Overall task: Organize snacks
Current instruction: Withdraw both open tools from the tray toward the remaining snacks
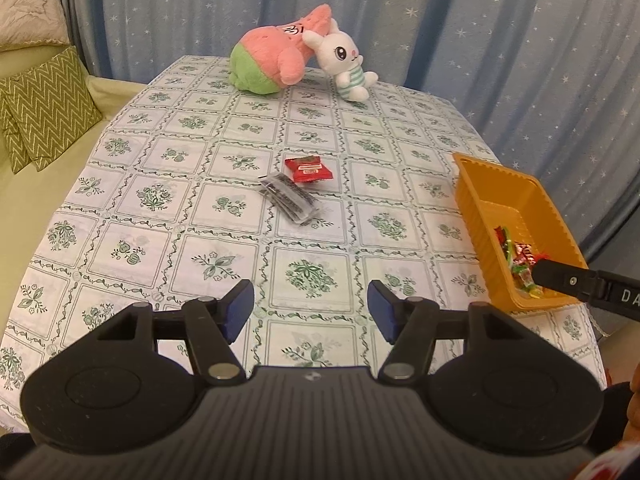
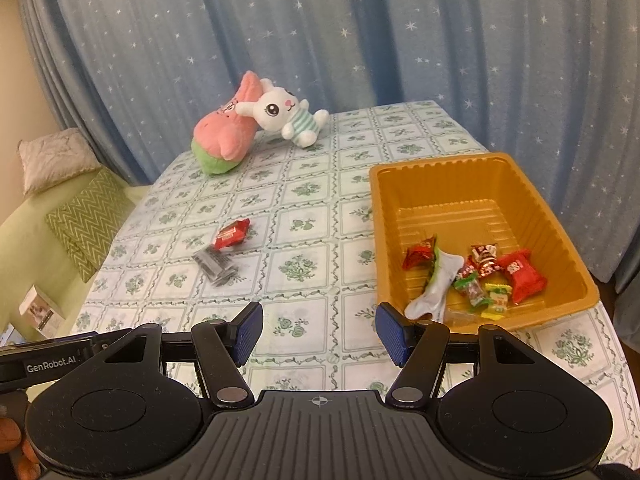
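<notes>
Blue star-print curtain [image 1: 500, 40] behind a tabletop [image 1: 132, 208] in floral-check cloth. Left claw [image 1: 311, 306] open, nothing between pads. Right claw [image 2: 319, 332] open, empty too. Red snack packet [image 1: 308, 168] touching grey sachet [image 1: 289, 197] mid-tabletop. Orange tray [image 2: 448, 188] on the right holds several wrapped snacks [image 2: 480, 276]. Two plush toys [image 1: 296, 54] at far edge.
</notes>
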`<state>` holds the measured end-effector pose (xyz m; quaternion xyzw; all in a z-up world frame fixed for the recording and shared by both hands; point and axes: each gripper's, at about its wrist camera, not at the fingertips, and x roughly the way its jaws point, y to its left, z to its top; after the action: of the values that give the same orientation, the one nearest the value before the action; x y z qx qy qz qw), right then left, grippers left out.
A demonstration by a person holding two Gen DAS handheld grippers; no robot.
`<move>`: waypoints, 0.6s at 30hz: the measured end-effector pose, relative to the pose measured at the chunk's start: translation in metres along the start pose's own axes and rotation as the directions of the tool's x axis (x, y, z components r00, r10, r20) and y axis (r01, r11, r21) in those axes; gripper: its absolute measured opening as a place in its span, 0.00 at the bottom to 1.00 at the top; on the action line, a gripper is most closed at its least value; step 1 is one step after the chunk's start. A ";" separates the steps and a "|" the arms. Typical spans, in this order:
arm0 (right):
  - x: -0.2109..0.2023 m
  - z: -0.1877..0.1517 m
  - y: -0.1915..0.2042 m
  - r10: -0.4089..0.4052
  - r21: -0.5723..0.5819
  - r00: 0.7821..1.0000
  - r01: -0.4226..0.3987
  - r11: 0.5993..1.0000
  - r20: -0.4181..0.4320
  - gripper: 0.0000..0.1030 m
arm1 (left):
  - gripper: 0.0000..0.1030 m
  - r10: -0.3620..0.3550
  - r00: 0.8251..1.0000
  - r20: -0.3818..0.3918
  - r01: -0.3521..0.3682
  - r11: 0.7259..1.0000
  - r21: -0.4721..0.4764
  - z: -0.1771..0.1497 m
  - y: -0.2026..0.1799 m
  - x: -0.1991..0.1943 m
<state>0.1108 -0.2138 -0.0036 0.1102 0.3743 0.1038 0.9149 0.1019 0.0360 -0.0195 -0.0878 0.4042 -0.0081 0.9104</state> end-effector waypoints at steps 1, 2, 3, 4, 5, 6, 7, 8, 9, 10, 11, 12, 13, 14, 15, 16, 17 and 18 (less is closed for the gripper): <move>0.003 0.001 0.001 -0.001 -0.003 1.000 0.001 1.000 0.002 0.61 | 0.60 0.003 1.000 0.002 -0.003 1.000 -0.003 0.001 0.001 0.003; 0.006 0.002 0.002 -0.002 -0.009 1.000 0.002 1.000 0.004 0.61 | 0.60 0.007 1.000 0.003 -0.007 1.000 -0.004 0.003 0.002 0.006; 0.010 0.003 0.003 -0.001 -0.014 1.000 0.001 1.000 0.005 0.61 | 0.60 0.011 1.000 0.005 -0.011 1.000 -0.006 0.005 0.003 0.010; 0.013 0.004 0.004 0.000 -0.017 1.000 0.000 1.000 0.006 0.61 | 0.60 0.014 1.000 0.005 -0.014 1.000 -0.010 0.007 0.005 0.014; 0.018 0.005 0.005 0.001 -0.021 1.000 -0.001 1.000 0.006 0.61 | 0.60 0.017 1.000 0.005 -0.017 1.000 -0.014 0.009 0.006 0.019; 0.023 0.006 0.006 0.002 -0.025 1.000 -0.002 1.000 0.003 0.61 | 0.60 0.020 1.000 0.004 -0.020 1.000 -0.020 0.011 0.007 0.023; 0.028 0.008 0.006 0.004 -0.028 1.000 -0.004 1.000 0.001 0.61 | 0.61 0.024 1.000 0.004 -0.024 0.999 -0.024 0.014 0.009 0.029; 0.033 0.009 0.007 0.005 -0.031 1.000 -0.005 1.000 -0.002 0.61 | 0.62 0.029 1.000 0.004 -0.028 0.999 -0.028 0.016 0.010 0.035; 0.038 0.011 0.008 0.008 -0.034 1.000 -0.008 0.999 -0.004 0.61 | 0.63 0.034 0.999 0.006 -0.034 0.999 -0.029 0.019 0.011 0.040; 0.044 0.012 0.009 0.011 -0.037 1.000 -0.011 0.999 -0.006 0.61 | 0.65 0.041 0.999 0.010 -0.040 0.999 -0.030 0.021 0.012 0.046; 0.050 0.014 0.011 0.013 -0.042 1.000 -0.013 0.999 -0.008 0.61 | 0.65 0.048 0.999 0.013 -0.047 0.998 -0.028 0.024 0.012 0.051; 0.056 0.015 0.012 0.015 -0.050 1.000 -0.015 0.999 -0.011 0.61 | 0.65 0.053 0.998 0.015 -0.053 0.998 -0.026 0.027 0.013 0.057; 0.061 0.017 0.014 0.017 -0.057 1.000 -0.018 0.998 -0.013 0.61 | 0.66 0.058 0.998 0.018 -0.057 0.998 -0.025 0.030 0.014 0.063; 0.068 0.018 0.015 0.020 -0.065 1.000 -0.020 0.998 -0.015 0.61 | 0.66 0.061 0.998 0.018 -0.061 0.998 -0.025 0.032 0.015 0.068; 0.074 0.020 0.017 0.021 -0.073 1.000 -0.022 0.997 -0.014 0.61 | 0.66 0.064 0.998 0.017 -0.063 0.998 -0.027 0.035 0.016 0.074; 0.081 0.021 0.019 0.019 -0.081 1.000 -0.020 0.997 -0.014 0.61 | 0.66 0.067 0.998 0.016 -0.067 0.997 -0.031 0.039 0.017 0.081; 0.087 0.023 0.020 0.011 -0.090 1.000 -0.013 0.996 -0.013 0.61 | 0.66 0.073 0.997 0.015 -0.072 0.997 -0.036 0.042 0.019 0.088; 0.094 0.024 0.021 0.002 -0.101 1.000 -0.003 0.995 -0.009 0.61 | 0.66 0.079 0.997 0.013 -0.079 0.996 -0.045 0.045 0.020 0.095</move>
<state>0.1911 -0.1712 -0.0431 0.0640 0.3726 0.1241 0.9174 0.1974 0.0545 -0.0628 -0.0919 0.4007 0.0375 0.9108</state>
